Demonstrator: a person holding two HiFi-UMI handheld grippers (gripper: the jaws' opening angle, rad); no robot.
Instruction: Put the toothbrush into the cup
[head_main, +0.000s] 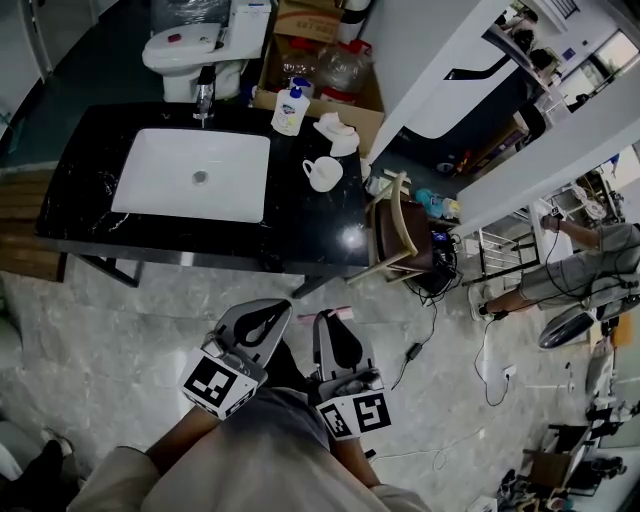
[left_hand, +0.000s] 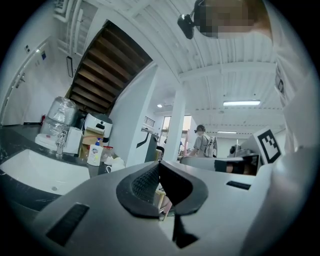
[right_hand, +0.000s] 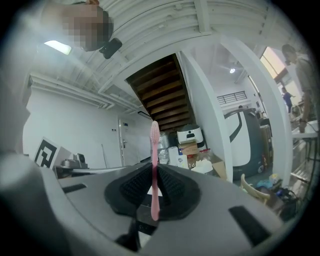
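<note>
As the head view looks down, a person stands on a pale stone-patterned floor, well apart from a black washstand counter, and holds both grippers close to the body. The right gripper is clamped on a pink toothbrush. In the right gripper view the brush stands upright between the ribbed black pads, which press on the lower part of its handle. Its bristle head is at the top, well above the jaws. The left gripper sits just beside the right one. In the left gripper view its jaws are pressed together and hold nothing. Each gripper carries a cube with black-and-white square markers at the end nearest the person.

The white cup stands on the counter, just to the right of the white sink basin and far from both grippers. Behind the cup are a white pump bottle with a blue label and a crumpled white item; what it is cannot be made out. A chrome tap rises at the back edge of the basin. Beyond the counter are a white toilet and an open cardboard box. A wooden chair stands at the counter's right end. At the far right edge of the head view, another person stands near some cables.
</note>
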